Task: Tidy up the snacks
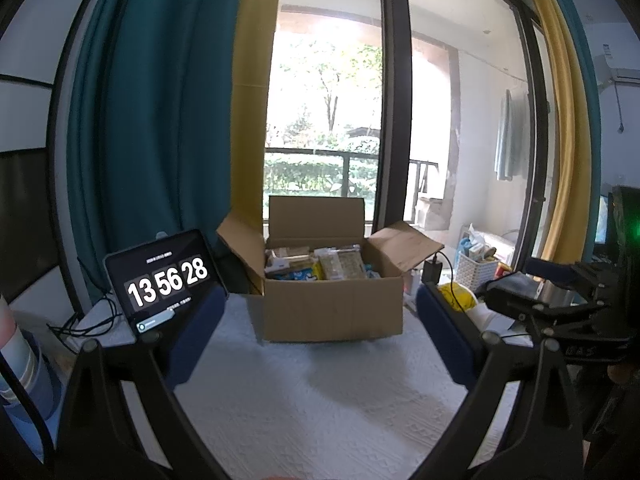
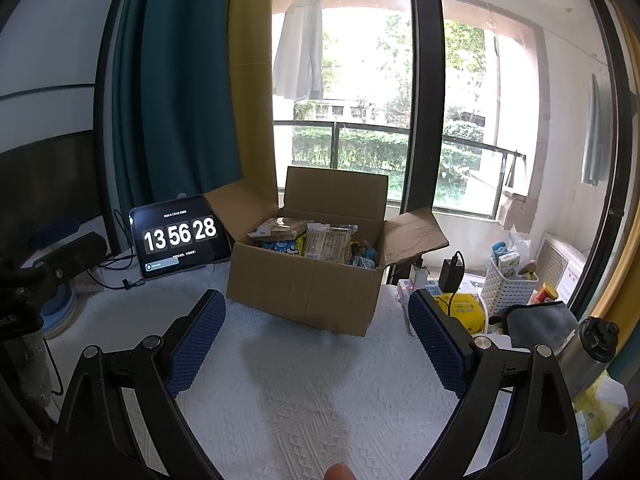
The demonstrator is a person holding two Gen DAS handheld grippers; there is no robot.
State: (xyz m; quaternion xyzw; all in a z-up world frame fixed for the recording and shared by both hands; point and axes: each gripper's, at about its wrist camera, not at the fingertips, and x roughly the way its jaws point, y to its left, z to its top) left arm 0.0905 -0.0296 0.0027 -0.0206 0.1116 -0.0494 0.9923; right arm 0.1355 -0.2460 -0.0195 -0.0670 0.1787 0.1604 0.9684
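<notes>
While both tools (image 1: 320, 320) (image 2: 316, 330) gape empty, snack packets fill the corrugated cardboard box (image 2: 304, 292).

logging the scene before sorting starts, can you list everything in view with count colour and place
cardboard box: 1, brown, flaps open, middle of the table
snack packets: several, tan, blue and yellow, inside the box
tablet clock: 1, black, left of the box, reads 13 56 28
table cover: 1, white, textured, under the box
white basket: 1, right of the box, cartons inside
yellow packet: 1, in front of the basket
grey cloth: 1, far right
metal bottle: 1, dark lid, right edge
curtains: teal and yellow, behind
left claw: open, empty, facing the box
right claw: open, empty, facing the box
</notes>
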